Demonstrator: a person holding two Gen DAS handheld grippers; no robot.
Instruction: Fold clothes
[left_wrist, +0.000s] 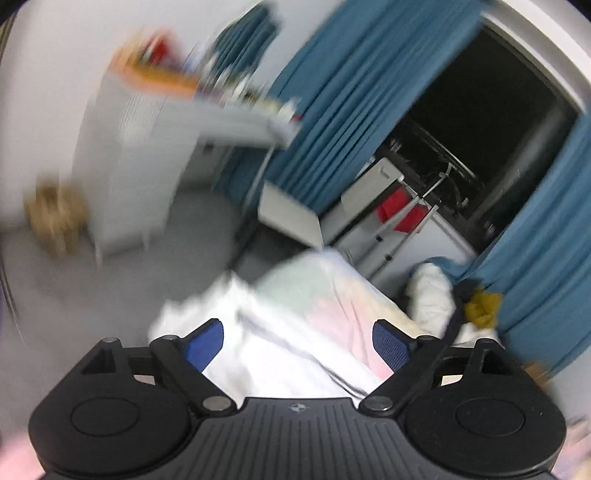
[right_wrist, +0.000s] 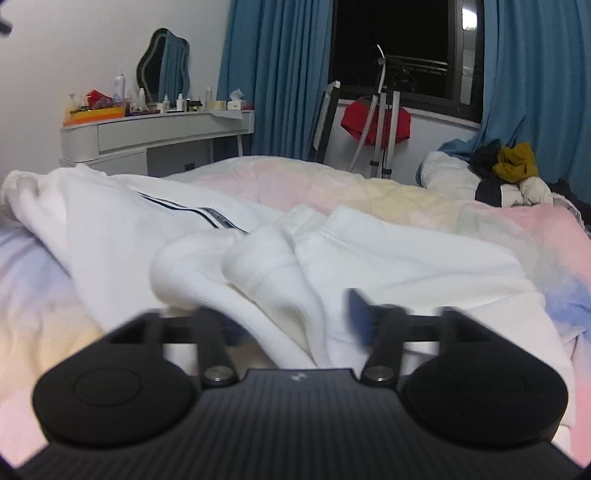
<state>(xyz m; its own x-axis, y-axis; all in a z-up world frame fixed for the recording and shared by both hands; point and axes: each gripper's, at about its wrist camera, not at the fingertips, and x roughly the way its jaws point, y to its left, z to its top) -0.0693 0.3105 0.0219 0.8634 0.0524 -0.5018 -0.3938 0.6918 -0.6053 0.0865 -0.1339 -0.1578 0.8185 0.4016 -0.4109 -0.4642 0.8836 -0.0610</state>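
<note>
Left tongs (left_wrist: 297, 341): wide apart, nothing between the blue pads, raised over the bed; view blurred.
Right tongs (right_wrist: 295, 314): spread apart low over the cloth, gripping nothing; a bunched fold lies between the fingers, left pad hidden behind it.
White garment (right_wrist: 177, 236): crumpled on the near part of the bed, a dark stripe running across its left half, ribbed edge nearest the right tongs.
Bed (right_wrist: 406, 195): pastel pink and yellow cover, under the garment.
Pile of clothes (right_wrist: 509, 173): far right corner of the bed, well apart from the garment.
Dressing bench (right_wrist: 147, 133): far left, against the wall, bottles on top.
Curtains (right_wrist: 280, 74): blue, far side.
</note>
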